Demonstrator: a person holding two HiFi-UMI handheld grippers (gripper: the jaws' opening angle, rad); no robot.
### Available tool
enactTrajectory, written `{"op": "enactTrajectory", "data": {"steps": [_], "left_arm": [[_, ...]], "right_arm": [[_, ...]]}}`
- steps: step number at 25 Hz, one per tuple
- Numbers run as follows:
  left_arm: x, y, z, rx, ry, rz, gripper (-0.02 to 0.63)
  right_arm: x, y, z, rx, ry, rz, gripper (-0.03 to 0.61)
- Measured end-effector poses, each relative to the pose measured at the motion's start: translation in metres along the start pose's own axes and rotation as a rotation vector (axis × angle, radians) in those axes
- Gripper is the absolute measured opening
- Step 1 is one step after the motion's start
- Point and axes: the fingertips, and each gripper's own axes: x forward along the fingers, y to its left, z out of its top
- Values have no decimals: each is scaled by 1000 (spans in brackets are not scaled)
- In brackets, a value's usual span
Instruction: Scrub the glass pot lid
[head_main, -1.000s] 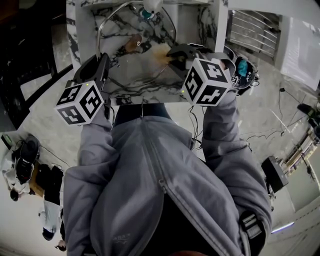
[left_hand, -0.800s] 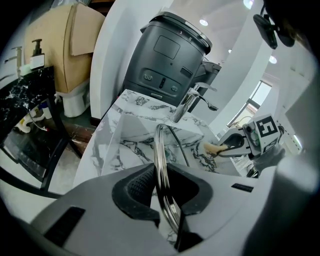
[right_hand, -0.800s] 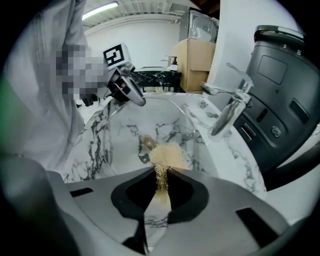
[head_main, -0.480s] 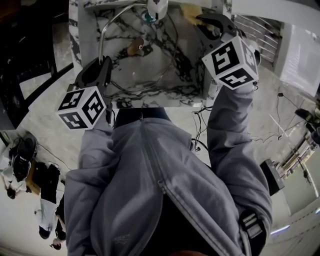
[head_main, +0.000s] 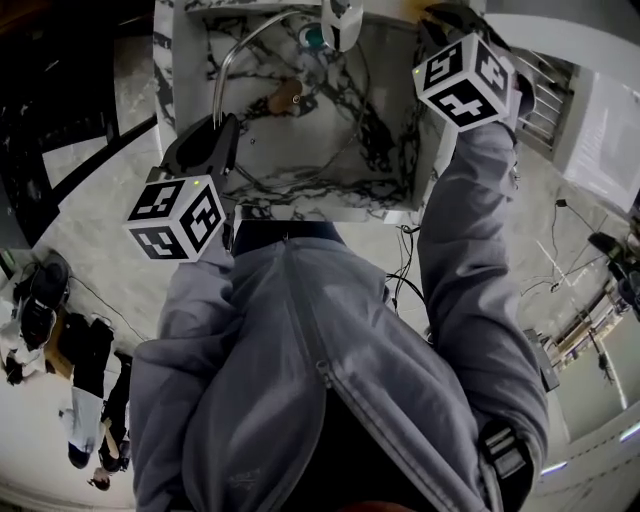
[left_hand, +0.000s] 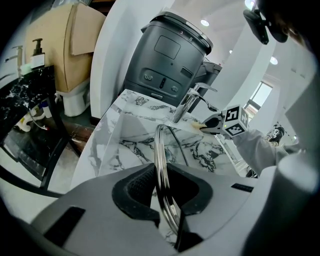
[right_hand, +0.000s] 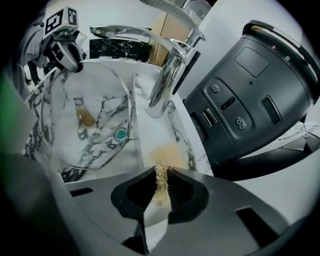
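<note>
The glass pot lid stands tilted on edge inside the marble sink; its brown knob faces the basin. My left gripper is shut on the lid's metal rim at the sink's near left corner. My right gripper is shut on a tan fibrous scrubber, which hangs over the white counter strip to the right of the faucet base. It is clear of the lid. In the left gripper view, the right gripper's marker cube shows beyond the faucet.
A chrome faucet rises at the back of the sink, its spout reaching over the basin. A large grey appliance stands right behind the counter strip. The teal drain lies under the lid. A person's grey jacket fills the lower head view.
My right gripper swung with the scrubber from over the lid in the basin to the sink's back right edge beside the faucet. The left gripper and lid stayed put.
</note>
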Motion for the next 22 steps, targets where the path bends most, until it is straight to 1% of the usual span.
{"op": "enactTrajectory", "data": {"steps": [4, 7, 8, 9, 11, 12, 16, 19, 22], "left_arm": [[2, 2, -1, -3, 7, -1, 67], [4, 3, -2, -7, 12, -1, 67], [4, 3, -2, -7, 13, -2, 67], [4, 2, -2, -6, 14, -2, 67], [4, 2, -2, -4, 16, -3, 67], [4, 1, -2, -4, 17, -4, 67], [4, 0, -2, 0, 16, -8, 67], [3, -2, -1, 3, 12, -14, 67], [0, -7, 0, 11, 6, -27, 67]], "right_arm": [[12, -5, 1, 15, 8, -7, 55], [14, 0, 2, 63, -19, 38, 67], [15, 3, 2, 90, -33, 68, 124], [15, 6, 2, 120, -49, 101, 206], [14, 11, 3, 157, -70, 141, 229], [14, 12, 2, 156, -71, 140, 236], [4, 7, 1, 130, -69, 72, 249], [-17, 3, 3, 156, -93, -4, 249], [-42, 17, 7, 198, -119, -53, 249]]}}
